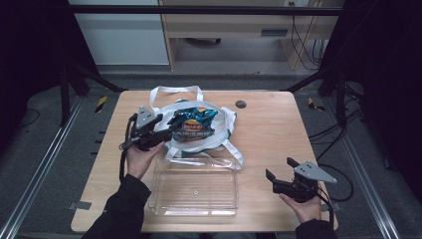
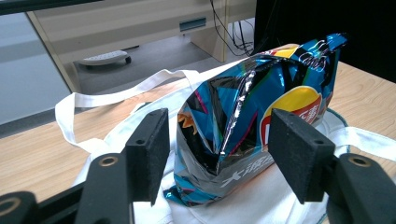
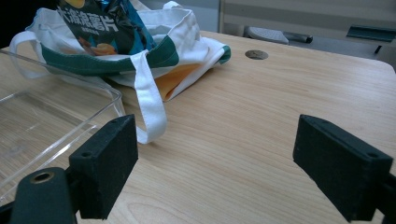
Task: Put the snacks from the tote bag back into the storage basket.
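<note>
Pale wood table under me; the chip bag lies on the white tote, and my left gripper straddles its crimped end, jaws apart. I think slick foil could slide or crush as I close. My right gripper idles spread wide near the clear tray

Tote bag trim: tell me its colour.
The white tote bag has dark green trim along its opening, clearest in the right gripper view.

Left gripper agape, mid-table; right gripper agape, low right
</note>
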`<state>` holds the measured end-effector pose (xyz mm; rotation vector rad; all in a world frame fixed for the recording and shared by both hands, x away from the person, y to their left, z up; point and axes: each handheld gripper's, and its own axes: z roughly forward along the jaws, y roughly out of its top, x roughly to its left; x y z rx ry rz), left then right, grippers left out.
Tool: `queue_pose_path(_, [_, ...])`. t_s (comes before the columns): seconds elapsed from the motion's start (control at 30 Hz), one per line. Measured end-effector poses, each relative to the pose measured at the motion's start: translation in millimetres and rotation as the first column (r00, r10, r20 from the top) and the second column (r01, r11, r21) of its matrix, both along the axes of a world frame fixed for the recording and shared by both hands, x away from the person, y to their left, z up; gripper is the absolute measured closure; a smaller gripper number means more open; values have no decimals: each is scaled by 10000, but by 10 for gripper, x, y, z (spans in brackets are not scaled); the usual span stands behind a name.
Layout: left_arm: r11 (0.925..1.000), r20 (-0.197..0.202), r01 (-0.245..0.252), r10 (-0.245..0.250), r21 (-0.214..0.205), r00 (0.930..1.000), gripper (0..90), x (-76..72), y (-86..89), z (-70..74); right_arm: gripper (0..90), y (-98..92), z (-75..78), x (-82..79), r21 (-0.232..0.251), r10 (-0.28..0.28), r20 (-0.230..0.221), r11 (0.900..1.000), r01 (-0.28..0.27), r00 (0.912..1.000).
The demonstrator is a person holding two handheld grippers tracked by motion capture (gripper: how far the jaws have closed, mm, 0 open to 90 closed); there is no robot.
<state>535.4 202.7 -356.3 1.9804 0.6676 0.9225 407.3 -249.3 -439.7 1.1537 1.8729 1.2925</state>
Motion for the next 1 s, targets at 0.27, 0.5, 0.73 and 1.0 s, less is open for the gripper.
queue_pose_path(0.27, [9997, -65, -53, 55, 228, 10000, 513, 78, -78, -47, 146, -5, -4, 3, 4, 15, -24, 10000, -15, 10000])
queue_pose_path(0.5, [9997, -184, -60, 65, 245, 9998, 611, 152, -114, -52, 149, -3, -6, 3, 19, 42, -50, 10000, -42, 10000])
queue_pose_path(0.73, [9995, -200, -95, 101, 297, 9997, 727, 190, -158, -48, 149, -1, -9, 6, -3, 56, -75, 10000, -56, 10000])
queue_pose_path(1.0, [9997, -585, -253, 248, -70, 9980, 876, 214, -160, -77, 151, 0, -11, 9, -40, 70, -88, 10000, -70, 9999])
